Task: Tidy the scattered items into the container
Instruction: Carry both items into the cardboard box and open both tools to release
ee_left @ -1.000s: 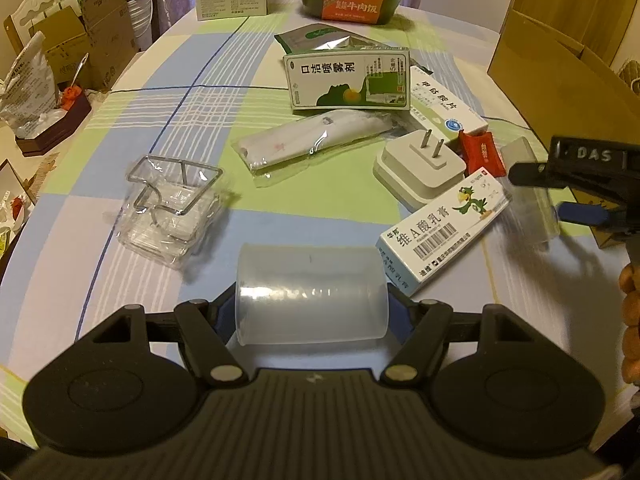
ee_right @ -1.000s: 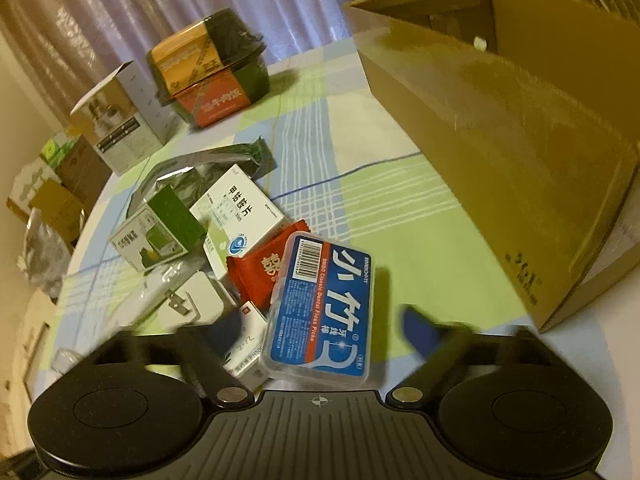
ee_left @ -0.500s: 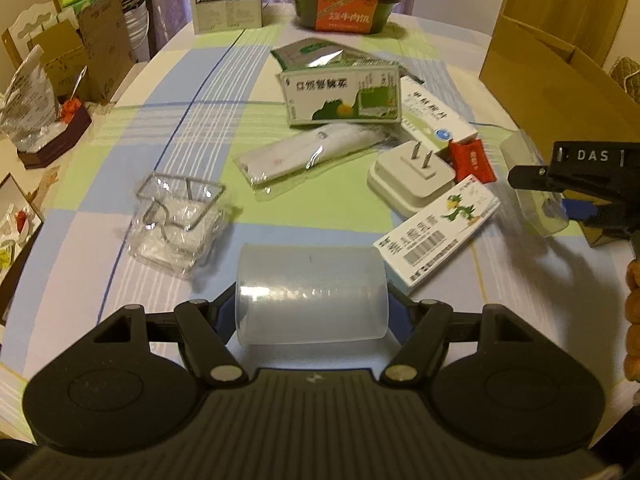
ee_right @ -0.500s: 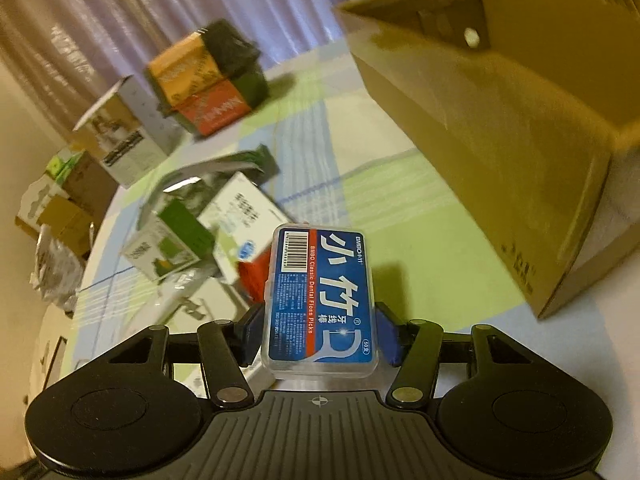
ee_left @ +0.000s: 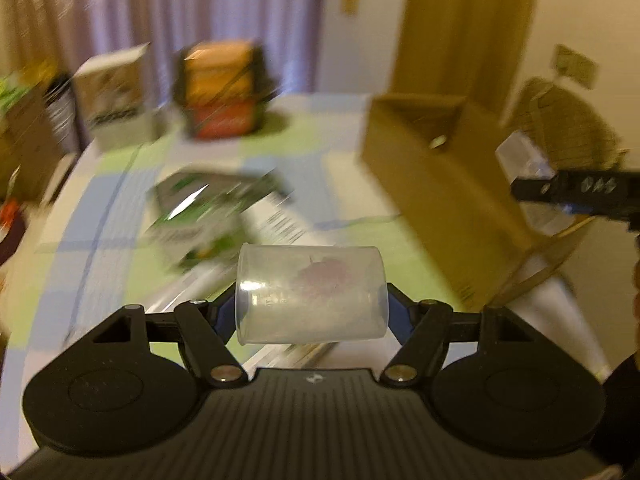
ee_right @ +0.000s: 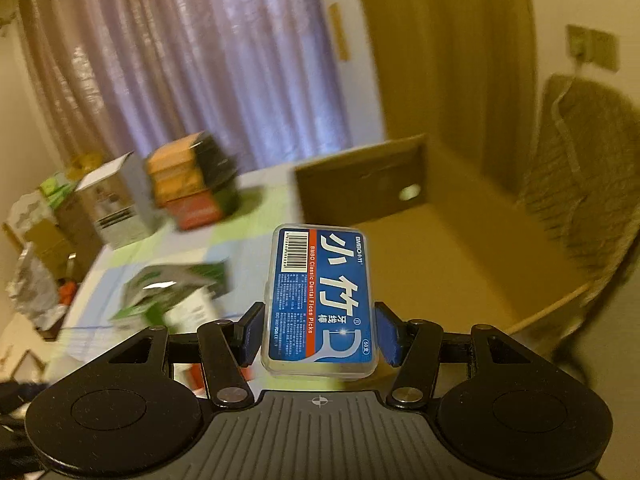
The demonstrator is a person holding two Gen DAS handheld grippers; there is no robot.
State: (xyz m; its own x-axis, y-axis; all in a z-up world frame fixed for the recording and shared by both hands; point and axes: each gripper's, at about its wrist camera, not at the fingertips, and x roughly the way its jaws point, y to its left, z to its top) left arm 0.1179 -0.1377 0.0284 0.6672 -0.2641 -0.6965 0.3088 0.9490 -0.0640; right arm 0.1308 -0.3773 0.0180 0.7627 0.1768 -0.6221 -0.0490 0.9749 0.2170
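Left wrist view: the left gripper (ee_left: 312,312) has its blue-padded jaws clamped on a translucent plastic cup (ee_left: 311,298), which lies sideways between them, lifted above the checked tablecloth (ee_left: 112,216). Beyond it the scene is smeared by motion blur: a green and white packet (ee_left: 208,208) lies on the cloth, an orange and red food box (ee_left: 224,92) stands at the far edge beside a white carton (ee_left: 116,100), and the open cardboard box (ee_left: 432,168) sits to the right. The right gripper (ee_left: 576,192) shows at the right edge, over the near end of that box (its held item only a pale blur there).

In the right wrist view, the right gripper (ee_right: 320,336) is closed on a clear case of dental floss picks (ee_right: 322,300), blue label facing the camera, gripped by its long sides. The case is held in the air with the cardboard box (ee_right: 440,248) open right behind it, purple curtains (ee_right: 200,60) in the background
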